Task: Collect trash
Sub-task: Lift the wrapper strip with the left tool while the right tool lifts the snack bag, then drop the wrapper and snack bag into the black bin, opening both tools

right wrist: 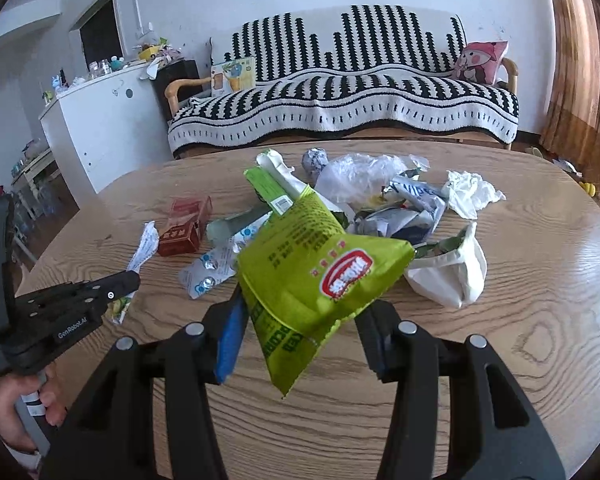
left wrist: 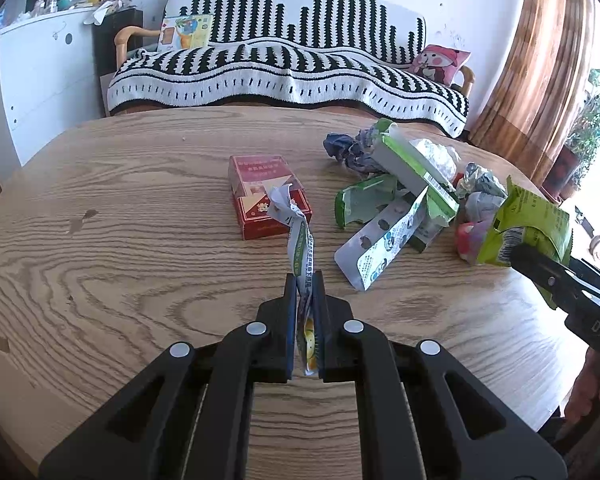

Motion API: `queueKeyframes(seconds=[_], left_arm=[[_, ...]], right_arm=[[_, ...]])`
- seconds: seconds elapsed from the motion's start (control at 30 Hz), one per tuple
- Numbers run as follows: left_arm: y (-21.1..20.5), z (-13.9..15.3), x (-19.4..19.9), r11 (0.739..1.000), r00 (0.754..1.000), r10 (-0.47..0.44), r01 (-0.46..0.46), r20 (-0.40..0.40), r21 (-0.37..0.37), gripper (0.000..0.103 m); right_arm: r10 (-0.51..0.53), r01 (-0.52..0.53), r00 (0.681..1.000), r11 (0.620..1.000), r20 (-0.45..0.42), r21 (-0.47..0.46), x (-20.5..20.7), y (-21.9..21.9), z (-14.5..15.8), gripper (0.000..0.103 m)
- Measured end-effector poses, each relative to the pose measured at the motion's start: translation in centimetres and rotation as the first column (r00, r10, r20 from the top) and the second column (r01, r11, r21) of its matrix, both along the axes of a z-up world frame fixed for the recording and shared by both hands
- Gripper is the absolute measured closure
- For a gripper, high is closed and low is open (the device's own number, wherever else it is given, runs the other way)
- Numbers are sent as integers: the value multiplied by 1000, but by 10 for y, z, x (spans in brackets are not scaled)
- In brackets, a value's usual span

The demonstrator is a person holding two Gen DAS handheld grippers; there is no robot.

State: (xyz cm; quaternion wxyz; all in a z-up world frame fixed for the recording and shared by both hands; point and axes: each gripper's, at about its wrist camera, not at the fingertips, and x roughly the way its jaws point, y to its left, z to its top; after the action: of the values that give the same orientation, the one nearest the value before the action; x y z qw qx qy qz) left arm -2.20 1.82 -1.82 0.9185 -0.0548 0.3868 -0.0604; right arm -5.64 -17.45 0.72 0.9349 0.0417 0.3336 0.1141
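A green snack bag (right wrist: 320, 276) is clamped in the right gripper (right wrist: 304, 312) above the wooden surface (right wrist: 520, 340). Beyond it, a heap of wrappers (right wrist: 380, 192) is piled, with a red box (right wrist: 186, 220) at far left. A crumpled wrapper (right wrist: 142, 250) is pinched by the left gripper (right wrist: 130, 280) at near left.

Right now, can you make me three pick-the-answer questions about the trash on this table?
1. Where is the red box?
A. on the wooden table
B. on the sofa
C. on the floor

2. What colour is the snack bag in the right tongs?
A. blue
B. green
C. black

3. What are the left tongs doing?
A. hanging open
B. pinching a thin wrapper
C. holding the red box

Answers: 1 A, it lies flat on the wood; 2 B, it is lime green; 3 B, the strip sticks out between them.
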Motion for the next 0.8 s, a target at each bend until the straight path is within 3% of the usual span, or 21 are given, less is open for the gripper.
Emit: queueKeyframes(seconds=[0.2,0.33,0.43,0.53,0.6,0.67,0.77,0.8], left_arm=[[-1,-1,2,1000,1000,1,-1,-3,5,97],[-8,7,1,1000,1000,-23,23,-2,-17,97],[-27,25,-13,997,997,-77,77,23,-25,97],[-56,46,-29,987,987,-154,156,51,-33,97],[-88,62,-45,970,969,-237,241,75,-46,97],[-127,75,-65,933,935,-344,350,85,-81,97],[-192,79,-93,850,860,-506,509,57,-135,97],[-223,76,-106,799,813,-581,577,30,-168,97]], right_arm=[[-16,16,1000,999,-11,32,1,-3,0,54],[-23,21,999,999,33,46,-6,-10,11,54],[-70,57,994,988,87,143,-30,-41,33,54],[-132,108,983,978,131,177,-64,-83,53,54],[-184,155,972,969,144,193,-90,-115,63,54],[-266,233,951,952,157,201,-129,-161,69,54],[-387,356,912,912,138,202,-184,-223,65,54],[-428,401,896,894,117,199,-203,-244,59,54]])
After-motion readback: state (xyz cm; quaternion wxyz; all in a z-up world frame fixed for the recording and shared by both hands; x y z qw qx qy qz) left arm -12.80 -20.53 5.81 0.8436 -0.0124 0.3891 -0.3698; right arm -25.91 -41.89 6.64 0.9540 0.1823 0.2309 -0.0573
